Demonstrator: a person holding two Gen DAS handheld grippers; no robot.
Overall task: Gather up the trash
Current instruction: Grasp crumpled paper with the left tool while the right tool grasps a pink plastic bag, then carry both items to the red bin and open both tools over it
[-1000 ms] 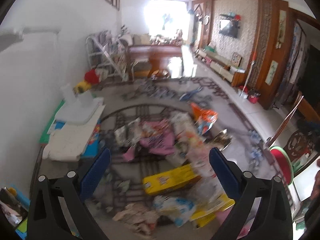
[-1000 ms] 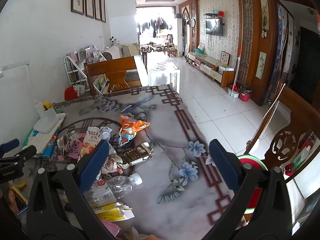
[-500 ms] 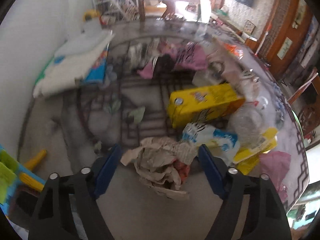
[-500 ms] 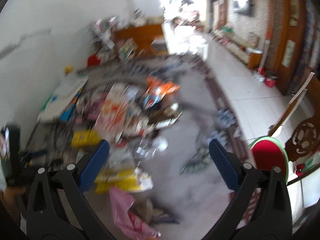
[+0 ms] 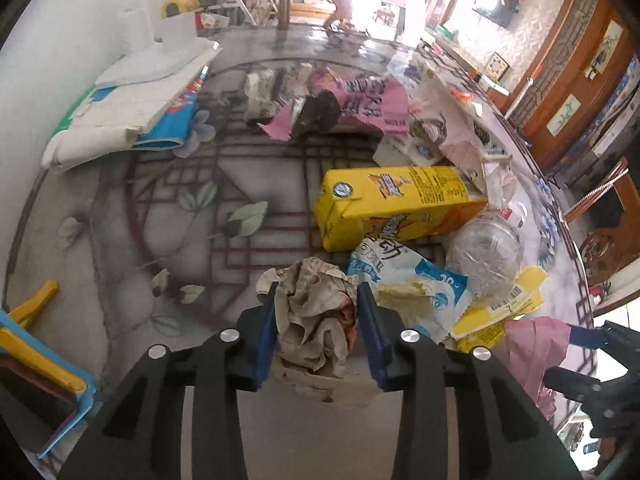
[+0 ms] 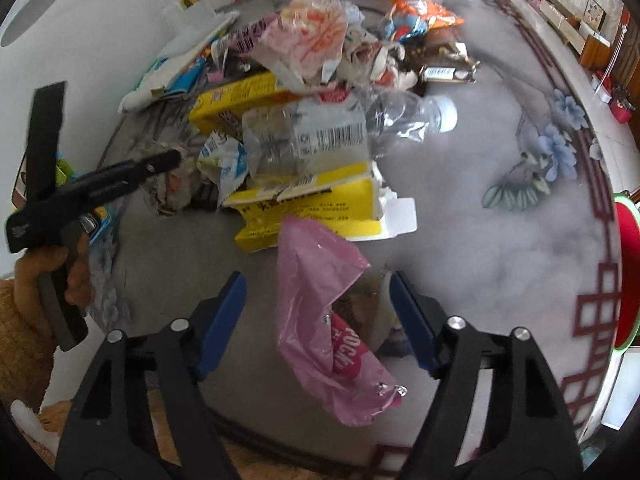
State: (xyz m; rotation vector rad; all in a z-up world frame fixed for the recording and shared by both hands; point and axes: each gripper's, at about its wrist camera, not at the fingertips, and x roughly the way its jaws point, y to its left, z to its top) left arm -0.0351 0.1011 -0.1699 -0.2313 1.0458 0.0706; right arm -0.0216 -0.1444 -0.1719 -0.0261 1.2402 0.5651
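The left gripper (image 5: 316,312) has just been closing and its blue pads now press both sides of a crumpled wad of brownish paper (image 5: 316,312) that rests on the table near its front edge. The right gripper (image 6: 318,312) has also been closing, yet its jaws stand well apart, one on each side of a thin pink plastic bag (image 6: 320,320) without touching it; the bag is wrinkled and translucent, with a red wrapper showing through. Just beyond the paper wad lie a soft white and blue snack pouch (image 5: 404,280), a long yellow carton (image 5: 396,204) lying on its side, and a crushed clear plastic bottle (image 5: 484,252) with a white cap. A flattened yellow box (image 6: 308,208) sits beside the pink bag, and farther back are pink printed wrappers (image 5: 368,100) and an orange foil bag (image 6: 424,16). All of it rests on a glossy grey table (image 6: 500,220) patterned with blue flowers, green leaves and dark red lattice lines. White folded padding (image 5: 132,108) lies at the table's left side by a plain white wall (image 5: 40,60). Past the table the room has pale floor tiles, brown wooden panelling (image 5: 568,80) and a wall-mounted television (image 5: 494,0). In the right wrist view a hand (image 6: 56,268) in a fuzzy tan sleeve holds the left gripper's handle.
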